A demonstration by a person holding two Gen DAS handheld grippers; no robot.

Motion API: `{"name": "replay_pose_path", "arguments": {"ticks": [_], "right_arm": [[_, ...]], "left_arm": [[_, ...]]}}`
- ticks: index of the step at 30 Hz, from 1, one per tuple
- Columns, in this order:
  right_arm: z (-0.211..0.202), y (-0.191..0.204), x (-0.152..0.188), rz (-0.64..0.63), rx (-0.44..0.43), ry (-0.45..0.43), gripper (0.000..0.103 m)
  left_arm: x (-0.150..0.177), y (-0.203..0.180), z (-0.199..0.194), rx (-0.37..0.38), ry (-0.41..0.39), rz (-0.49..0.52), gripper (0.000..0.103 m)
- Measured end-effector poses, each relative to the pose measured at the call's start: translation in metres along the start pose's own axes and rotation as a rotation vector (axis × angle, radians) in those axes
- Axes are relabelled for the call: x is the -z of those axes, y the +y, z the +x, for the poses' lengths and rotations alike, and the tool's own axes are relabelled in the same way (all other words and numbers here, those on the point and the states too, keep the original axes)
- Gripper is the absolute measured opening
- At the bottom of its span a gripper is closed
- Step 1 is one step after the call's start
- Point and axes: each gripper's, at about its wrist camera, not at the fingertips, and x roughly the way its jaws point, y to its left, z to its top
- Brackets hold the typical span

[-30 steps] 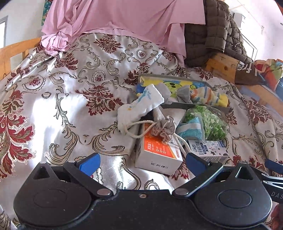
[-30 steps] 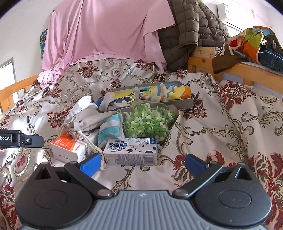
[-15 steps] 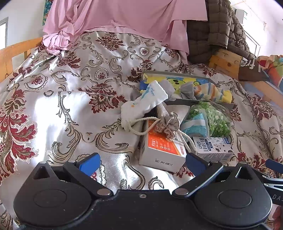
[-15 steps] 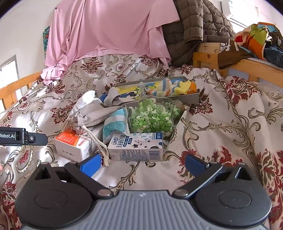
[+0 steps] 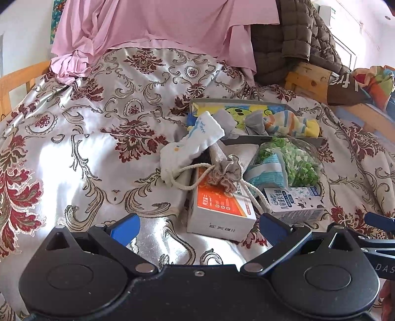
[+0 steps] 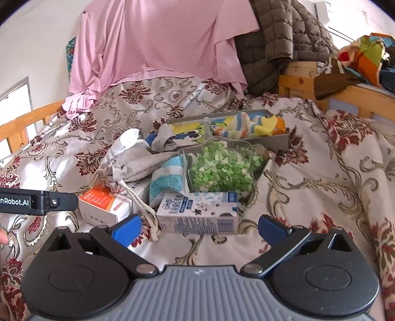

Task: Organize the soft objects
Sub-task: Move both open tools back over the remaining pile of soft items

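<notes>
Left wrist view: the soft things sit in a heap near the middle of the bed, toward its right side. A white sock (image 5: pixel 195 145) leans over a grey drawstring pouch (image 5: pixel 226 170), whose cord trails across an orange-and-white box (image 5: pixel 219 210). Just right of the pouch lies a blue-striped cloth (image 5: pixel 267 170), touching a clear bag of green pieces (image 5: pixel 296 160). A milk carton (image 5: pixel 293 202) lies on its side in front of that bag. Behind the heap, toward the head of the bed, stands a grey tray (image 5: pixel 249 102) holding striped socks (image 5: pixel 288 123) and a grey one draped over its near rim.

My left hand-held gripper (image 5: pixel 197 226) hangs wide open and empty over the floral bedspread (image 5: pixel 74 148), its blue fingertips (image 5: pixel 124 227) apart on either side of the box's near end. In the right wrist view, my right hand-held gripper (image 6: pixel 198 226) is likewise spread wide, holding nothing, just in front of the carton.

A pink sheet (image 5: pixel 160 22) and a brown quilted jacket (image 5: pixel 293 42) are draped at the head of the bed.
</notes>
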Motion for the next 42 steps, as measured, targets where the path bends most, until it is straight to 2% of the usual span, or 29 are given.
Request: {"name": "replay_pose_path", "arguments": {"ticks": [7, 16, 20, 27, 31, 37, 42], "right_arm": [[0.017, 0.001, -0.006, -0.038, -0.008, -0.023, 0.103], [0.034, -0.015, -0.017, 0.028, -0.036, -0.007, 0.103], [0.044, -0.015, -0.025, 0.001, -0.04, -0.023, 0.103], [0.069, -0.015, -0.037, -0.087, -0.06, -0.069, 0.103], [0.083, -0.006, -0.036, -0.188, -0.06, -0.083, 0.103], [0.098, 0.015, -0.035, -0.377, -0.083, -0.127, 0.102], [0.11, 0.027, -0.033, -0.474, -0.09, -0.136, 0.098]], "left_arm": [[-0.004, -0.007, 0.007, -0.006, -0.021, 0.019, 0.102], [-0.007, -0.011, 0.02, -0.028, -0.02, 0.002, 0.102], [-0.014, -0.013, 0.024, -0.045, -0.039, 0.013, 0.102], [-0.031, -0.016, 0.037, -0.024, -0.062, 0.017, 0.102], [-0.041, -0.017, 0.049, 0.01, -0.058, 0.034, 0.102], [-0.052, -0.018, 0.071, 0.059, -0.025, 0.056, 0.102], [-0.06, -0.016, 0.087, 0.085, 0.015, 0.061, 0.102]]}}
